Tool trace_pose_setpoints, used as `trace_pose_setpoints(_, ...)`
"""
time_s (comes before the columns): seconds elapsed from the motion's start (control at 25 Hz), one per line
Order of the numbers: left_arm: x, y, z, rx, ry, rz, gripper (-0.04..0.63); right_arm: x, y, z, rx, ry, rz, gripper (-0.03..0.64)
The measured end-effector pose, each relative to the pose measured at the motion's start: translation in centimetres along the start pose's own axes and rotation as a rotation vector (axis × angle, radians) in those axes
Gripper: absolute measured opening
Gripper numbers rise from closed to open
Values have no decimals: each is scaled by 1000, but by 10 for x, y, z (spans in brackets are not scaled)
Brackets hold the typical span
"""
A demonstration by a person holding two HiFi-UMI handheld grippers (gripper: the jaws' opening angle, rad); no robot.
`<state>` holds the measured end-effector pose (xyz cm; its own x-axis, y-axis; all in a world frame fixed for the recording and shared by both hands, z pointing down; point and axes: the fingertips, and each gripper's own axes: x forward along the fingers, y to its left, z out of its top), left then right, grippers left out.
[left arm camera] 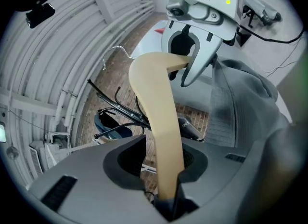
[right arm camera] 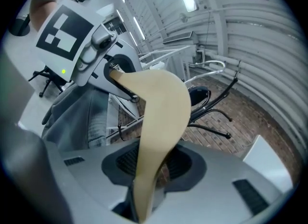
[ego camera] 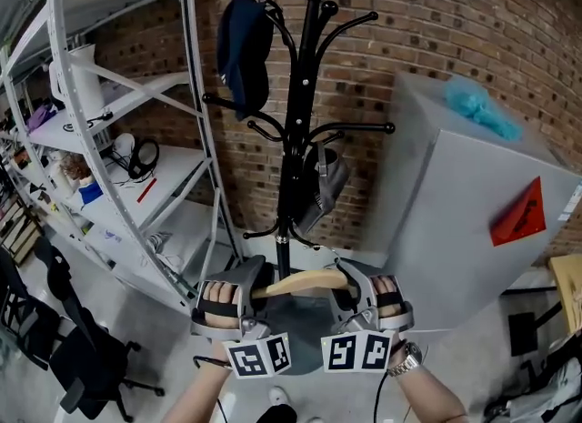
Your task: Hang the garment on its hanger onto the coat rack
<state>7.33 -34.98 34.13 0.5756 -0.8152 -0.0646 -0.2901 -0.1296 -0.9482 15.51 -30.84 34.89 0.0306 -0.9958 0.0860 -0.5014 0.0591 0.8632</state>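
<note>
A pale wooden hanger [ego camera: 300, 283] is held level between my two grippers, low in front of the black coat rack [ego camera: 296, 139]. My left gripper [ego camera: 244, 289] has the hanger's left arm [left arm camera: 159, 102] between its jaws, with a gap showing at the left pad, so it stands open. My right gripper [ego camera: 362, 287] is shut on the other arm [right arm camera: 161, 117]. The grey garment [left arm camera: 240, 102] hangs off the hanger, also seen as grey garment [right arm camera: 72, 117]; the head view hides it behind the grippers. The hanger's wire hook [left arm camera: 115, 52] points toward the rack.
A navy cap [ego camera: 244, 48] and a grey bag [ego camera: 326, 189] hang on the rack's arms. A grey cabinet [ego camera: 473, 212] stands to the right by the brick wall. White shelving [ego camera: 136, 139] and a black office chair [ego camera: 82, 357] are on the left.
</note>
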Motion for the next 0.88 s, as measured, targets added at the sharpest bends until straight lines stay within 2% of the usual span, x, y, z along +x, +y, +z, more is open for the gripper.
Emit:
trace_pose_setpoints(0.48, 71, 8, -27, 37, -71, -35, 93, 77, -19, -6, 33, 60, -30, 101)
trace_pose_setpoints(0.68, 94, 3, -36, 32, -53, -67, 19, 104, -24, -11, 48, 69, -17, 101)
trace_pose_setpoints(0.88, 124, -4, -44, 28, -26, -85, 5, 136, -28, -24, 46, 63, 7, 101)
